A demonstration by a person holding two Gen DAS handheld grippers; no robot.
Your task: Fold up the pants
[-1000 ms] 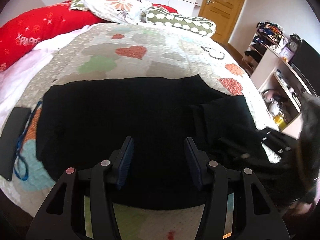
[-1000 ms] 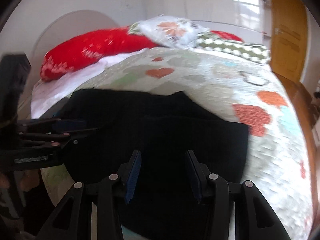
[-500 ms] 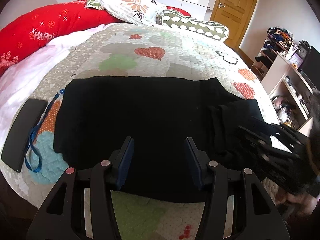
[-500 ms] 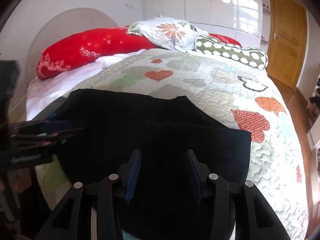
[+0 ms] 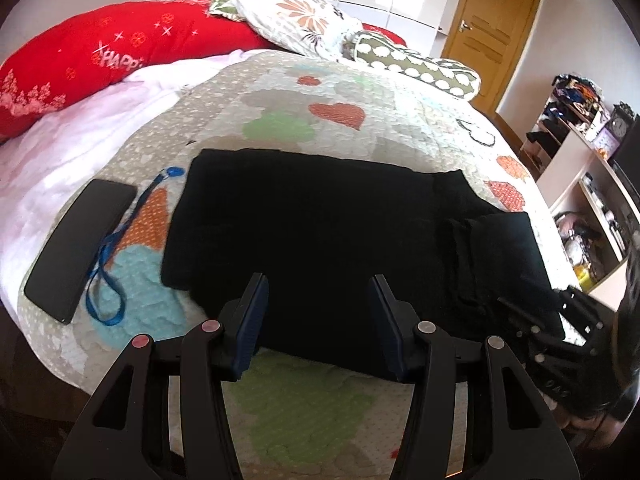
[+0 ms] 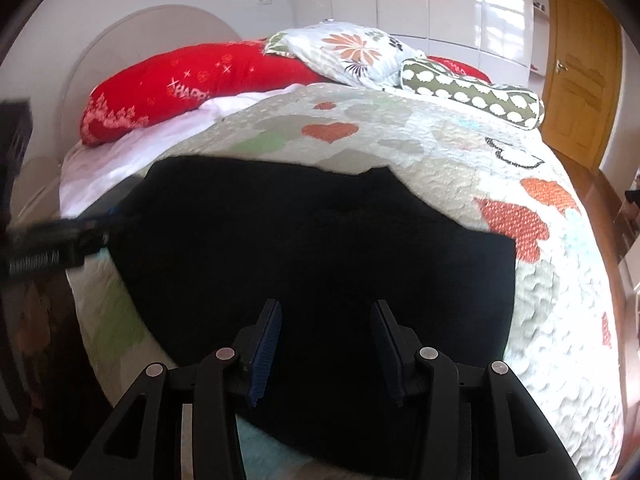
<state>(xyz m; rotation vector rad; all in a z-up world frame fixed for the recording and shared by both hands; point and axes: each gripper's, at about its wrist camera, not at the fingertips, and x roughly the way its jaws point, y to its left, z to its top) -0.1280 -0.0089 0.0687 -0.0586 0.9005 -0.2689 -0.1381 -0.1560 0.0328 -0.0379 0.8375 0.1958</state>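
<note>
Black pants (image 5: 320, 220) lie flat across the patchwork quilt (image 5: 320, 128), with a doubled layer at their right end (image 5: 500, 248). My left gripper (image 5: 317, 284) hovers open over the pants' near edge, nothing between its blue pads. In the right wrist view the pants (image 6: 320, 240) fill the middle, and my right gripper (image 6: 326, 306) hangs open above their near part, holding nothing. The right gripper (image 5: 560, 332) also shows at the left wrist view's right edge. The left gripper (image 6: 48, 240) is a blur at the far left of the right wrist view.
A black phone (image 5: 76, 248) with a blue lanyard (image 5: 116, 248) lies on the quilt left of the pants. A red pillow (image 5: 100, 60), a floral pillow (image 5: 300, 16) and a green bolster (image 5: 420, 68) sit at the headboard. Cluttered shelves (image 5: 580, 168) stand right of the bed.
The left gripper has drawn back toward the bed's near edge and rolled a little, so the phone and more quilt show. The right gripper shifted slightly. Both stay open.
</note>
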